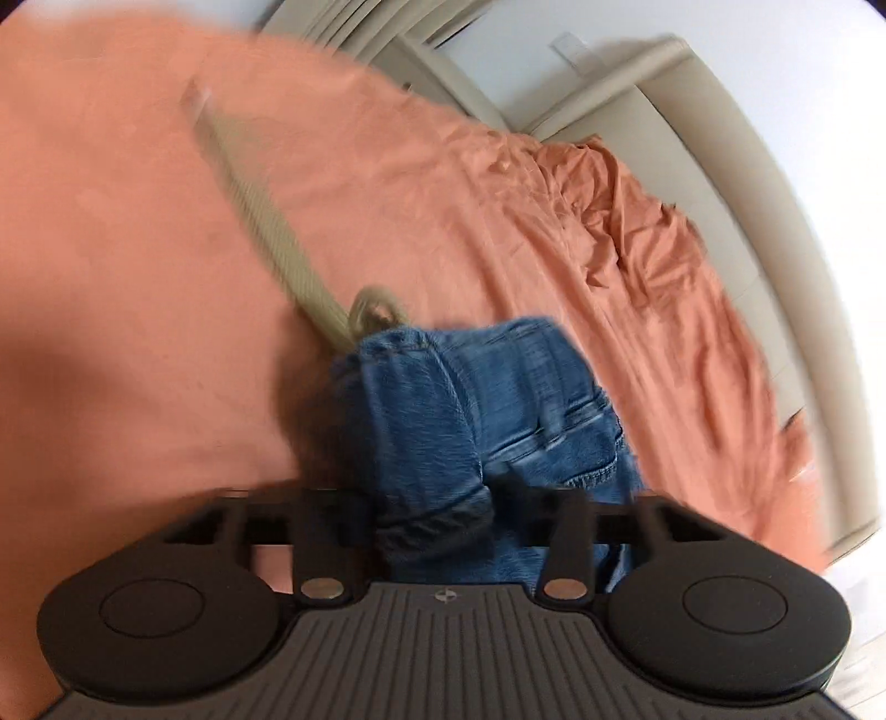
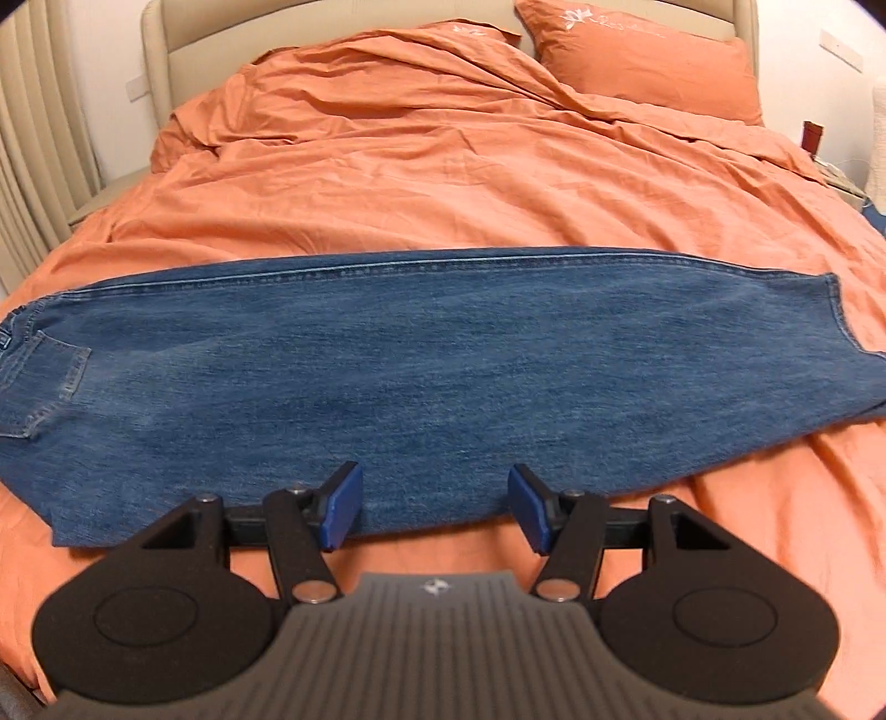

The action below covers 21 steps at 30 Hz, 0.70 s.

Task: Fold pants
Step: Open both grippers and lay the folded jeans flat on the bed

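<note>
Lying behind jeans point(image 2: 387, 354): pillow point(image 2: 648, 72), embroidery point(image 2: 609, 25) unreadable

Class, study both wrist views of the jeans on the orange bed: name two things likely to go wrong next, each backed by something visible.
1. The left gripper has only a bunched wad of the jeans between its jaws; lifting may drag layers unevenly.
2. The right gripper hangs open over the jeans' near edge; closing there might also pinch the rumpled orange bedding.
</note>
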Tool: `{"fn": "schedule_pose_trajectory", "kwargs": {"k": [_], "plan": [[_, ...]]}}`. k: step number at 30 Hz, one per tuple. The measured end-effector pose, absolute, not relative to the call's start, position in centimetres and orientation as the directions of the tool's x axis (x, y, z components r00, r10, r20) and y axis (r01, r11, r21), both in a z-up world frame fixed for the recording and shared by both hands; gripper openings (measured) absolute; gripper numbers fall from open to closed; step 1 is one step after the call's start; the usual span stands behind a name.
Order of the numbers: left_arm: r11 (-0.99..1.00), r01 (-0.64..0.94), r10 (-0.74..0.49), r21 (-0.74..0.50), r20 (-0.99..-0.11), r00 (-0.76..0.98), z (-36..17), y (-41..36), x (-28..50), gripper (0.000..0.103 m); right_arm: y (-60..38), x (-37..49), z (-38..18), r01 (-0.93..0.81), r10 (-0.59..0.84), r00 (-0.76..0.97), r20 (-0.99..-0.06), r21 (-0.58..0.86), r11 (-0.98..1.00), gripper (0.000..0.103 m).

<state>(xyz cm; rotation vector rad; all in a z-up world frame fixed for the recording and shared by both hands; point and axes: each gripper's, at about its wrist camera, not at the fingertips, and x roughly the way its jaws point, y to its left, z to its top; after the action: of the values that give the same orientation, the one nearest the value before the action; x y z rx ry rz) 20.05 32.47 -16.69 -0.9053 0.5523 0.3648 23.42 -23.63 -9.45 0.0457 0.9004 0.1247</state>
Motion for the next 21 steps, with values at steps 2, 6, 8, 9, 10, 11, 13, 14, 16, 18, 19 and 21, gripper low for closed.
{"fn": "schedule_pose_trajectory", "kwargs": {"k": [2,6,8,9,10,11,13,14,16,18,19,21], "plan": [[0.67,-0.502,0.129,-0.547,-0.58,0.804,-13.4,30.7,19.5,0.027,-23.8,23.5,-9.5,-0.081,0.108,0.605,-0.789,0.074,0.994,0.055],[0.786,-0.469,0.202,-0.403,-0.55,0.81,-9.4,28.1,19.1,0.027,-24.0,24.0,-9.7,-0.068,0.079,0.59,-0.804,0.048,0.997,0.055],[0.783,-0.502,0.216,-0.368,-0.596,0.774,-10.8,28.7,20.3,0.027,-24.1,24.3,-10.0,-0.061,0.075,0.575,-0.815,0.049,0.997,0.055],[0.771,-0.523,0.209,-0.364,-0.631,0.747,-12.2,29.4,20.8,0.027,-24.1,24.5,-10.2,-0.057,0.073,0.565,-0.822,0.049,0.997,0.055],[0.764,-0.541,0.207,-0.351,-0.661,0.721,-13.5,29.8,21.5,0.027,-24.0,24.7,-10.4,-0.054,0.069,0.555,-0.829,0.047,0.997,0.054],[0.765,-0.553,0.208,-0.33,-0.685,0.698,-14.8,30.1,21.9,0.028,-23.9,24.8,-10.5,-0.054,0.066,0.549,-0.833,0.043,0.998,0.054],[0.777,-0.553,0.21,-0.301,-0.704,0.678,-16.3,30.2,22.0,0.031,-23.7,24.8,-10.5,-0.061,0.067,0.541,-0.838,0.04,0.997,0.054],[0.779,-0.554,0.211,-0.295,-0.708,0.674,-16.5,30.3,22.0,0.04,-23.6,24.8,-10.4,-0.066,0.068,0.54,-0.839,0.038,0.997,0.054],[0.763,-0.568,0.208,-0.307,-0.716,0.666,-16.2,30.9,21.8,0.054,-23.4,24.8,-10.2,-0.076,0.07,0.537,-0.84,0.035,0.996,0.054],[0.761,-0.572,0.21,-0.306,-0.718,0.663,-15.5,31.2,21.5,0.068,-23.1,24.7,-10.1,-0.084,0.079,0.534,-0.842,0.04,0.996,0.055],[0.769,-0.574,0.228,-0.283,-0.717,0.658,-15.0,30.9,21.1,0.077,-22.9,24.6,-10.1,-0.088,0.085,0.533,-0.842,0.044,0.995,0.055],[0.789,-0.574,0.275,-0.219,-0.71,0.648,-13.8,29.8,20.2,0.085,-22.5,24.4,-10.0,-0.1,0.102,0.534,-0.839,0.056,0.993,0.055]]}}
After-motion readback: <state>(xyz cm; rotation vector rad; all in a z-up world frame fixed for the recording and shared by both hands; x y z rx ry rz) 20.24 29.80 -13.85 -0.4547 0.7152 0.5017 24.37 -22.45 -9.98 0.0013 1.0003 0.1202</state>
